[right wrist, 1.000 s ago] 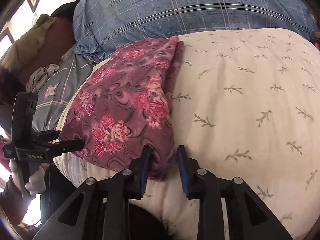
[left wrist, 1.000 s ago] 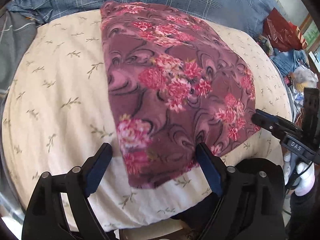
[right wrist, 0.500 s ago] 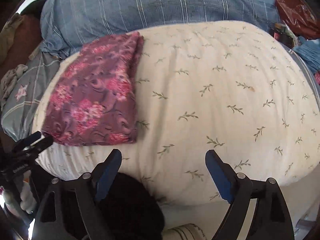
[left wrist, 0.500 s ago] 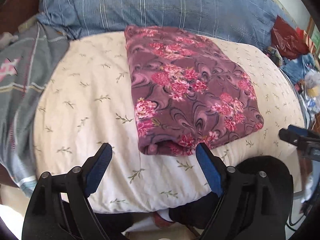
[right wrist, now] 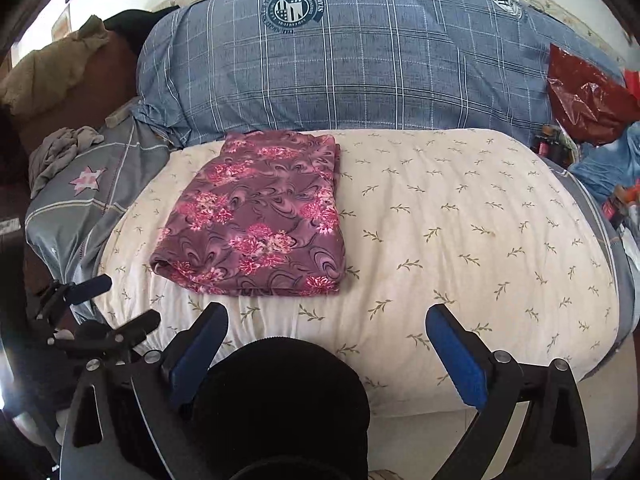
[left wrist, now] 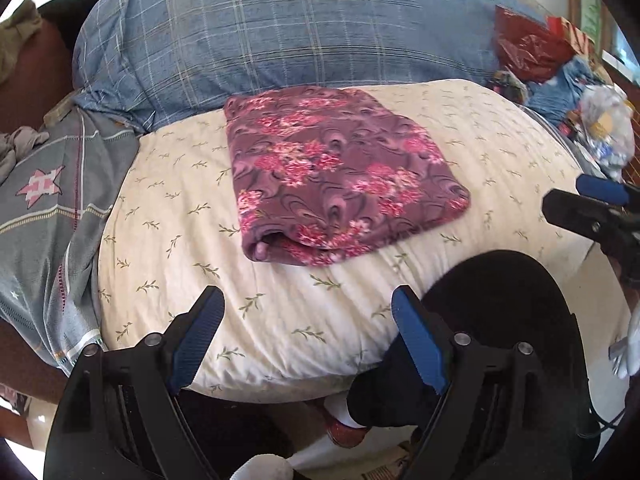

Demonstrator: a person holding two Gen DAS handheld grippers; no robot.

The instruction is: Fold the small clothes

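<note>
A purple floral garment (left wrist: 336, 172) lies folded in a neat rectangle on the cream leaf-print cushion (left wrist: 180, 240). Its open end faces me. In the right wrist view the garment (right wrist: 260, 216) sits left of centre on the cushion (right wrist: 460, 220). My left gripper (left wrist: 306, 304) hangs open above the cushion's near edge, short of the garment, with nothing between its blue pads. The jaws of my right gripper (right wrist: 327, 314) are opening wide and hold nothing. Each gripper shows in the other's view: the right gripper (left wrist: 592, 208) at the right edge, the left gripper (right wrist: 92, 308) low at the left.
A blue plaid pillow (right wrist: 360, 60) lies behind the cushion. A grey blanket with a pink star (left wrist: 40, 200) drapes at the left, with a crumpled grey cloth (right wrist: 60, 148) on it. A red plastic bag (right wrist: 584, 96) and clutter sit at the right. A person's black-clad knee (right wrist: 280, 400) is below the grippers.
The right gripper let go of the garment's near edge and opened wide. Both grippers drew back and up, so the folded garment now lies farther off, whole in view.
</note>
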